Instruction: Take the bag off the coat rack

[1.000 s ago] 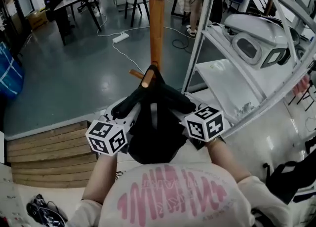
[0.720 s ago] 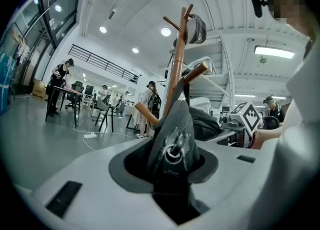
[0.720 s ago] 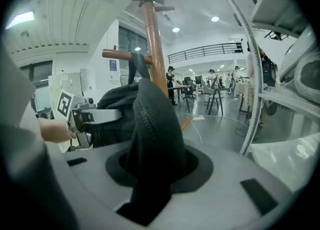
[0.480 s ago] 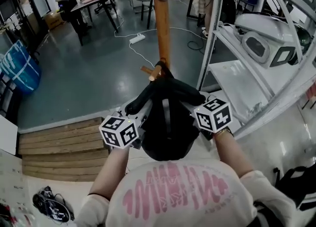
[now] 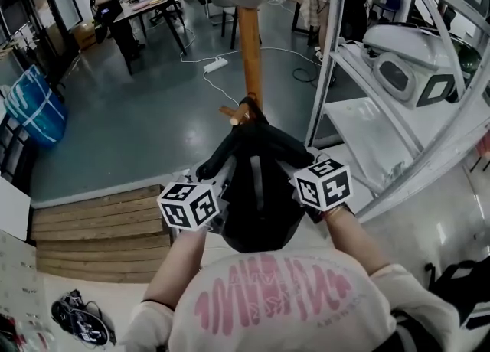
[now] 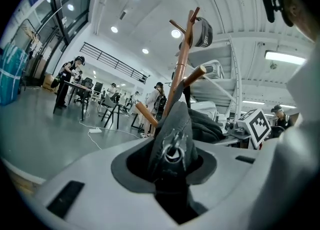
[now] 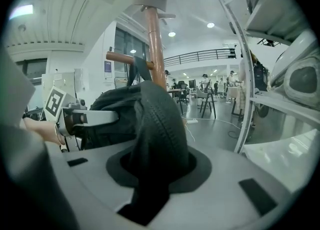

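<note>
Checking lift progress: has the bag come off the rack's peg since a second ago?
No. The bag still hangs from the wooden peg, unshifted against the pole.

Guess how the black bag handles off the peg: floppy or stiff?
Likely floppy: black bag fabric bunches between closing jaws of left gripper and right gripper. Its loop over the wooden peg could snag on lifting.

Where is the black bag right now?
In the head view's middle, the black fabric bag hangs from a peg on the wooden coat rack, between the left gripper and right gripper, whose fingers are closing on it.
</note>
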`<move>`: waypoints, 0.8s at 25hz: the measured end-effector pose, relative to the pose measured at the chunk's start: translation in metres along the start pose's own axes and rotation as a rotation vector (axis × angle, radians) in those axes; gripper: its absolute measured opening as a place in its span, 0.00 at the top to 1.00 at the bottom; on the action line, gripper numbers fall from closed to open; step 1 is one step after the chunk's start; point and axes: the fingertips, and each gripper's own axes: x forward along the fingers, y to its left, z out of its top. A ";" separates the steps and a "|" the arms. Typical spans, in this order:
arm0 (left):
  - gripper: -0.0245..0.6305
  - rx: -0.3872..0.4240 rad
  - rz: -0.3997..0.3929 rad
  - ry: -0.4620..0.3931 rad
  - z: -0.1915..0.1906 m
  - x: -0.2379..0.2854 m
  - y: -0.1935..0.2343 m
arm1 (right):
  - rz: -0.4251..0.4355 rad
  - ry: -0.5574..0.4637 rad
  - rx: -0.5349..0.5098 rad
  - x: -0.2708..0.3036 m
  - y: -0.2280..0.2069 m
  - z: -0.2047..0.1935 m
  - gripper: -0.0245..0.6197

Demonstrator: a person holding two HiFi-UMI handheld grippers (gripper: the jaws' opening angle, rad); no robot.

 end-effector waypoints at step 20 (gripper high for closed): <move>0.82 0.011 -0.003 -0.028 0.015 -0.016 -0.010 | 0.035 -0.013 0.019 -0.009 0.011 0.011 0.80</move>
